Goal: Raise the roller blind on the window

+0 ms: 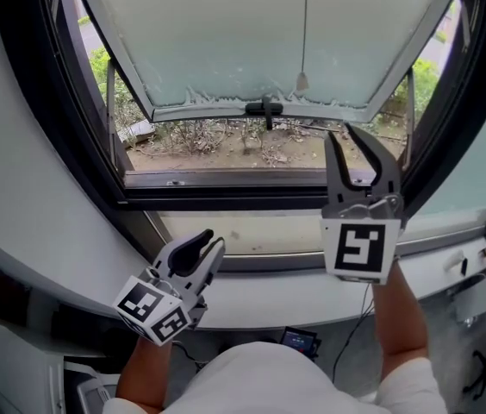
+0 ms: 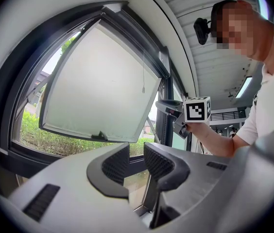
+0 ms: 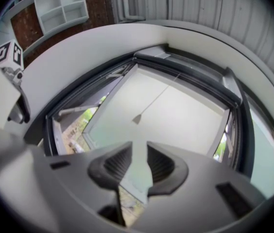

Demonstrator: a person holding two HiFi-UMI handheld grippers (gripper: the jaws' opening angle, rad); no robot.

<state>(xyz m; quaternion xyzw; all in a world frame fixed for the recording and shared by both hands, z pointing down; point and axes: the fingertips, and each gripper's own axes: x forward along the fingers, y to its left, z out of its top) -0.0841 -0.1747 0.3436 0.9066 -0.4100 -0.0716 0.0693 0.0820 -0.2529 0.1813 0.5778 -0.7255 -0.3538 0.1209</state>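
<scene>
One cord [image 1: 302,82] above right hand-held gripper [image 1: 341,134]

A thin pull cord [image 1: 304,24] with a small cone-shaped end hangs before the pale, outward-tilted sash [image 1: 226,33] of the dark-framed window [image 1: 226,180].

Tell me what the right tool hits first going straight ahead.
Likely the open window's frosted pane, near its lower edge; the cord pull hangs above that line. Depth unclear.
</scene>
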